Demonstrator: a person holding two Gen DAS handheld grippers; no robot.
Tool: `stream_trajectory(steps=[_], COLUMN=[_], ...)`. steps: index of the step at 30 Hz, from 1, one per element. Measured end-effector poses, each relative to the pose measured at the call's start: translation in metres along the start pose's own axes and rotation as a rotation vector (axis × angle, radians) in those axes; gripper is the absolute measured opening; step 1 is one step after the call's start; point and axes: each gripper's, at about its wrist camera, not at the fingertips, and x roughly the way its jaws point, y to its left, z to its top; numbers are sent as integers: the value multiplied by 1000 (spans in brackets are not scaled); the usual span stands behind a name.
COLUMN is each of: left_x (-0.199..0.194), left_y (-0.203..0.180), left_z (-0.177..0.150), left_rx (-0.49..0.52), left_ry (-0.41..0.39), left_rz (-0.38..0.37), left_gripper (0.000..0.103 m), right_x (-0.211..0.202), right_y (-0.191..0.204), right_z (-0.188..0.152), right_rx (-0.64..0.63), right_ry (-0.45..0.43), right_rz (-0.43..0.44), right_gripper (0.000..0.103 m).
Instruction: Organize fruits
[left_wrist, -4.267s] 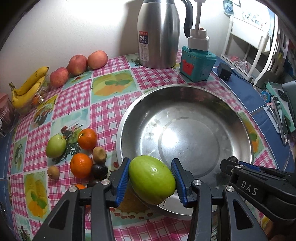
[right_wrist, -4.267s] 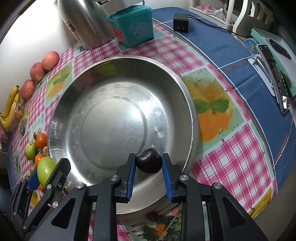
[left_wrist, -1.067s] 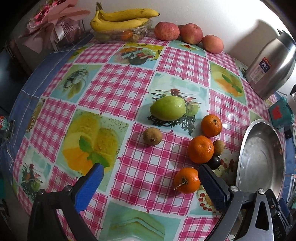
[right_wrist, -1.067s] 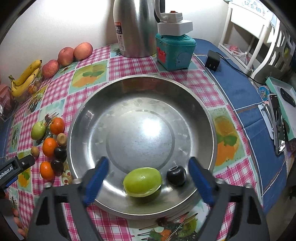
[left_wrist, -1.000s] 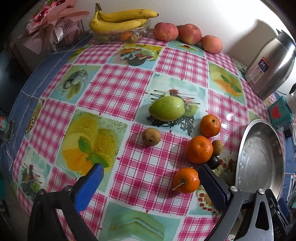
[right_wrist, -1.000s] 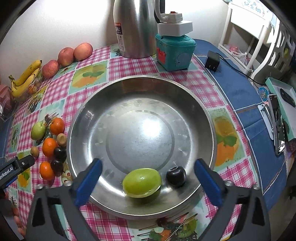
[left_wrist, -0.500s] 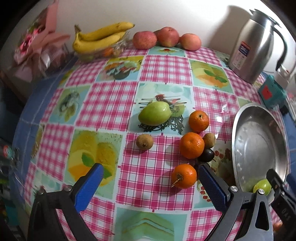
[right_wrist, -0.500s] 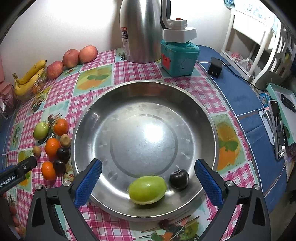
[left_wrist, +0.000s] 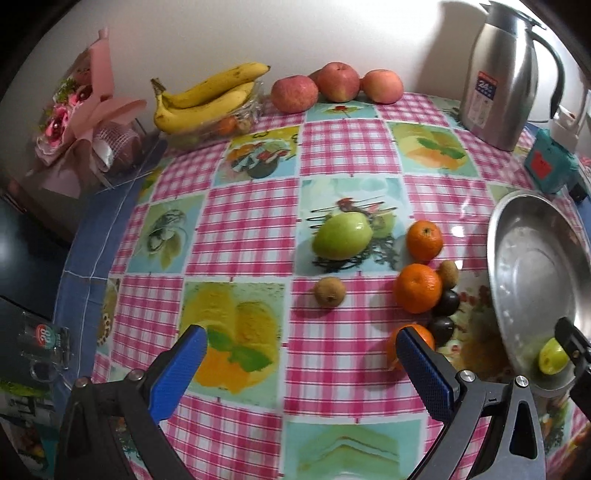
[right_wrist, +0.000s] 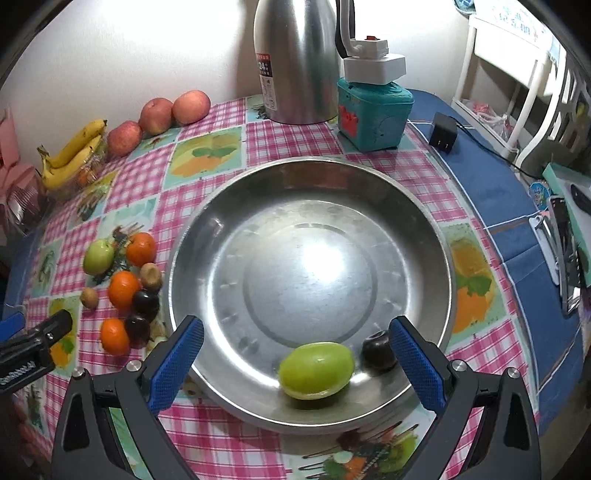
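A steel basin (right_wrist: 439, 258) holds a green fruit (right_wrist: 316, 369) and a dark plum (right_wrist: 378, 354) near its front wall. My right gripper (right_wrist: 295, 365) is open and empty above them. My left gripper (left_wrist: 299, 365) is open and empty over the tablecloth. Ahead of it lie a green fruit (left_wrist: 341, 236), three oranges (left_wrist: 417, 288), a brown kiwi (left_wrist: 330, 291), another kiwi (left_wrist: 448, 273) and two dark plums (left_wrist: 447, 301). The nearest orange (left_wrist: 400, 349) sits beside the right fingertip. The basin (left_wrist: 517, 280) shows at the right.
Bananas (left_wrist: 210, 92) in a clear tray and three apples (left_wrist: 338, 81) line the back wall. A steel thermos (right_wrist: 299, 59) and a teal box (right_wrist: 373, 110) stand behind the basin. A pink bouquet (left_wrist: 81, 110) is at the far left. The blue table edge (right_wrist: 524, 229) holds small items.
Both grippers released their fruit into the basin and opened. My left gripper swung left over the loose fruit group and has edged a little nearer. The right gripper drew back slightly.
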Motion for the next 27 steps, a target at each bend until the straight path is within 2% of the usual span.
stream_trajectory(steps=[6,15,22,27], left_x=[2,1,3,2], left_y=[25,58,66,76], left_z=[3,7,9,13], left_rx=[-62,-143,-176,-216], left_ry=[4,0,2,-8], left_rz=[9,12,-13,-4], left_gripper=[103,103,103,103], right_x=[-5,-8,-10,-7], right_y=[11,51,85,104], right_z=[0,-3,1,7], right_rx=[-13,-51,-95,-112], right_ry=[-13,18,19,27], right_rz=[0,71,101,121], right_gripper=[100,100,100,100])
